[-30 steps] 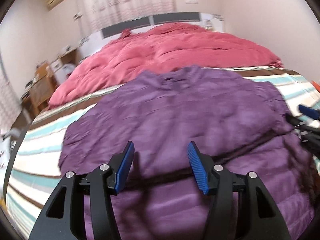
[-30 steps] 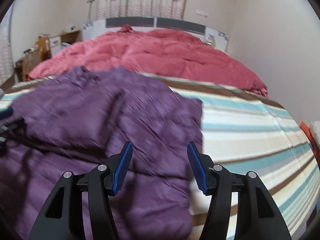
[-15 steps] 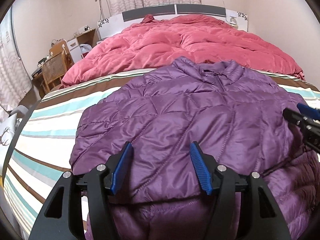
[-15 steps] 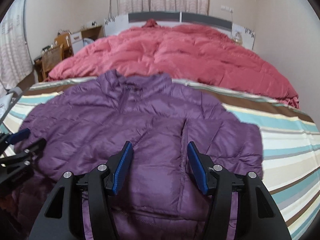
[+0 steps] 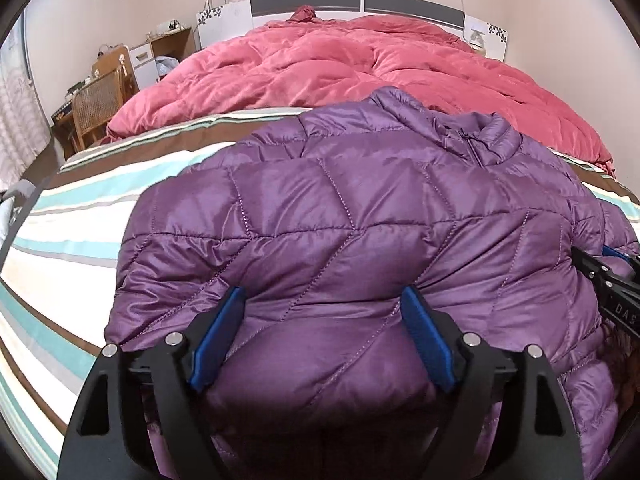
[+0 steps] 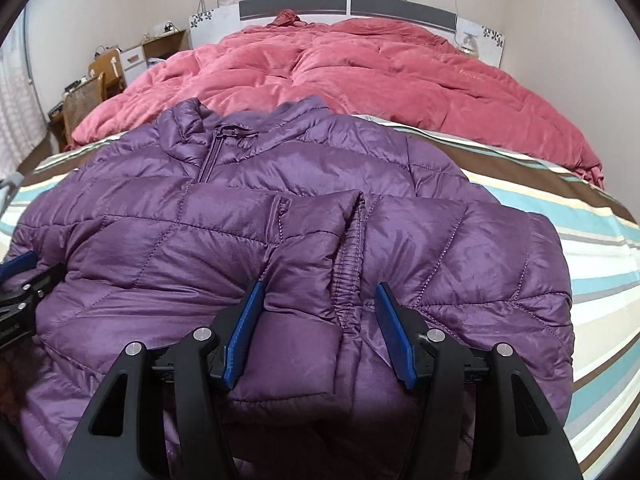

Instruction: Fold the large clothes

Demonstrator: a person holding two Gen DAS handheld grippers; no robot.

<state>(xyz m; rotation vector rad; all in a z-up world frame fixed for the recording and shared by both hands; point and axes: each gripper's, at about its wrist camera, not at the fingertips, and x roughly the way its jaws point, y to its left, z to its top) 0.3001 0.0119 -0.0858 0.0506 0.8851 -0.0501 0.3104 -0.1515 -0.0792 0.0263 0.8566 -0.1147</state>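
Observation:
A purple quilted puffer jacket (image 5: 360, 208) lies on the striped bed sheet (image 5: 80, 216), collar toward the far end. My left gripper (image 5: 321, 292) sits low over its near left part. Its jaws are opening, and puffy fabric bulges between the blue pads (image 5: 218, 336). In the right wrist view the jacket (image 6: 240, 220) shows its zip, with an elastic sleeve cuff (image 6: 348, 264) folded over the front. My right gripper (image 6: 319, 285) is shut on the padded fabric beside that cuff. Each gripper shows at the edge of the other's view: the right gripper (image 5: 600, 276), the left gripper (image 6: 20, 276).
A crumpled red duvet (image 5: 360, 64) covers the far half of the bed up to the grey and white headboard (image 5: 304, 0). A wicker chair (image 5: 96, 100) and a desk stand by the left wall. Bare striped sheet (image 6: 600, 264) extends to the jacket's right.
Both grippers have moved forward and down, so the jacket now fills more of each view. The left jaws have spread wider. The right jaws keep the same gap.

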